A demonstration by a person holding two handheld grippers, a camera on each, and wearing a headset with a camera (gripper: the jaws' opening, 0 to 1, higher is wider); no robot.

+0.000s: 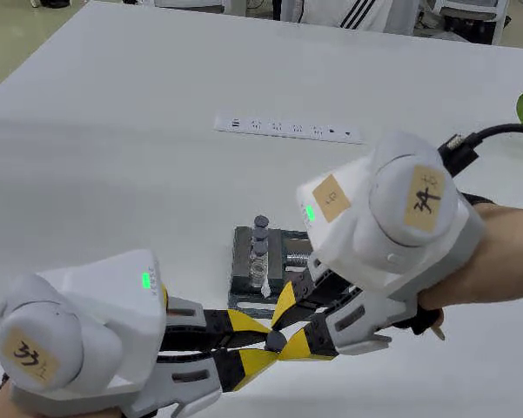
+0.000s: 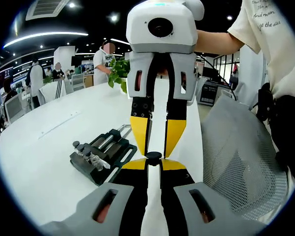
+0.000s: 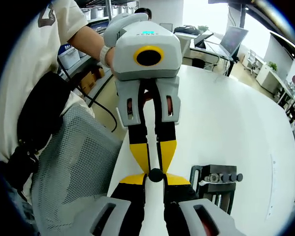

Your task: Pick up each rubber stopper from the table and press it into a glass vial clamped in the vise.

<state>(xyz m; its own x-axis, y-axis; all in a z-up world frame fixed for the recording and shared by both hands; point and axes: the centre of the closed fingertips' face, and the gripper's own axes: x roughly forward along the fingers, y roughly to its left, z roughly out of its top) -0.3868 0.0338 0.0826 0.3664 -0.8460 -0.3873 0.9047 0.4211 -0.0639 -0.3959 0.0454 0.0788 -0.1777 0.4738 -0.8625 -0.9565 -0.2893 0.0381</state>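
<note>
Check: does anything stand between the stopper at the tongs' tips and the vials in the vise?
Nothing visible does. The stopper sits where the tongs of the left gripper and right gripper meet; only bare table separates it from the vials in the vise.

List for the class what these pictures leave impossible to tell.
1. Head view: both grippers' tips meet on the rubber stopper; whether the left gripper or right gripper holds it is unclear.
2. The vials in the vise: too small in every view to count the stoppered ones.
3. Vise's screw end, head view: hidden behind the right gripper.
</note>
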